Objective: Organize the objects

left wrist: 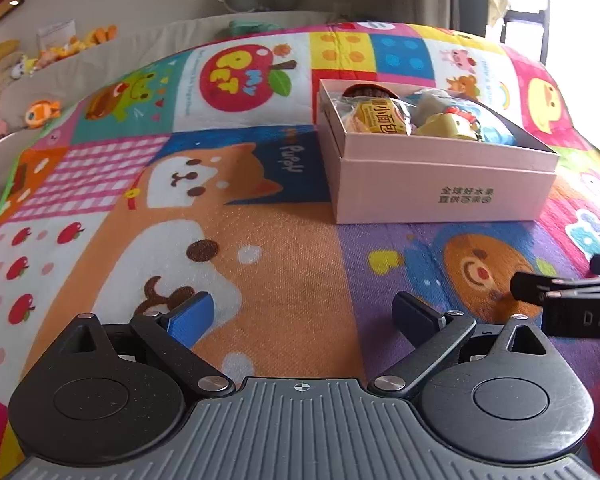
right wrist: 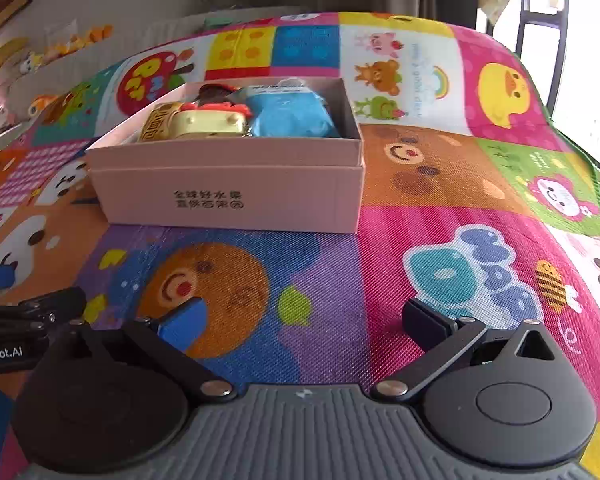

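In both views you have one container, the pink box [left wrist: 444, 184], which sits on the colourful play mat [left wrist: 284, 248]. In the left wrist view it is in the upper right of the frame; in the right wrist view the same pink box [right wrist: 228, 192] is in the upper middle, a little to the left. The box is open at the top and has dark printed characters on its front wall.

Inside the box you can see several things packed close together: a yellow snack packet [left wrist: 380, 118] with dark characters at the left side, a pale yellow toy [right wrist: 208, 124] with a red part on top in the middle, a blue pouch [right wrist: 290, 114] at the right side, and something dark brown [right wrist: 216, 90] at the back, which I cannot identify.

Your left gripper [left wrist: 302, 312] is spread wide with nothing between its fingers, low in the frame over the mat. Your right gripper [right wrist: 304, 318] is also spread wide and empty, in front of the box and not touching it.
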`<control>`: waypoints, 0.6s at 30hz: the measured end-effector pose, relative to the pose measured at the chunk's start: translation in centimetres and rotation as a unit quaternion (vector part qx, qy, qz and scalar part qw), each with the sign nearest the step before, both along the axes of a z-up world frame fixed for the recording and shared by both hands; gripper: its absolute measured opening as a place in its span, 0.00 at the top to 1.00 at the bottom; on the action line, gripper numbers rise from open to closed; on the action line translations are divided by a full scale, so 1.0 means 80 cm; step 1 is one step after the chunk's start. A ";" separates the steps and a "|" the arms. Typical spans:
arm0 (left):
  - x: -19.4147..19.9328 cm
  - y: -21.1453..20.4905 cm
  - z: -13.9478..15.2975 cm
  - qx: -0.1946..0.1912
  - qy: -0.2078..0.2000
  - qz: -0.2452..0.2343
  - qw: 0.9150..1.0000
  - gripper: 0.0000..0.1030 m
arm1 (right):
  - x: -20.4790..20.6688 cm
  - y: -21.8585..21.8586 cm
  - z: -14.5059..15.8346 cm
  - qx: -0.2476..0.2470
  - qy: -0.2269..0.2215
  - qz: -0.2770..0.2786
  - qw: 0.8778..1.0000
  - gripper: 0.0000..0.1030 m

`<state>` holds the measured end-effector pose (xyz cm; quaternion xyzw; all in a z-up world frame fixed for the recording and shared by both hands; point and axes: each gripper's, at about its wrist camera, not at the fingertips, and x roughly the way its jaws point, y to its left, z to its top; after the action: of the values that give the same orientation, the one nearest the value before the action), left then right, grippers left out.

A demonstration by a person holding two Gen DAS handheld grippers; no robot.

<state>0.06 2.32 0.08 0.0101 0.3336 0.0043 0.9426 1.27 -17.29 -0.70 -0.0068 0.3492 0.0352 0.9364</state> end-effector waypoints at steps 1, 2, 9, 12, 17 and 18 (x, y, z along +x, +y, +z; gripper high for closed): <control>0.002 -0.002 0.000 0.001 0.000 0.000 1.000 0.03 | 0.000 0.000 0.000 0.000 -0.002 -0.002 1.000 0.00; 0.005 -0.004 0.000 0.001 0.000 -0.001 1.000 0.03 | -0.001 0.000 -0.001 0.001 -0.005 -0.004 1.000 0.00; 0.008 -0.004 -0.001 -0.006 0.001 -0.005 1.000 0.03 | 0.001 -0.002 -0.002 0.001 -0.009 -0.005 1.000 0.00; 0.008 -0.004 -0.001 -0.003 0.001 -0.005 1.000 0.03 | 0.000 -0.003 -0.002 0.002 -0.009 -0.005 1.000 0.00; 0.008 -0.004 -0.001 -0.003 0.001 -0.005 1.000 0.03 | 0.000 -0.003 -0.001 0.002 -0.009 -0.006 1.000 0.00; 0.008 -0.004 -0.001 -0.004 0.001 -0.005 1.000 0.03 | 0.000 -0.004 -0.001 0.002 -0.009 -0.006 1.000 0.00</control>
<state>0.69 1.96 0.00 0.0084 0.3343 -0.0020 0.9424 1.29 -17.57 -0.80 -0.0031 0.3410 0.0307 0.9396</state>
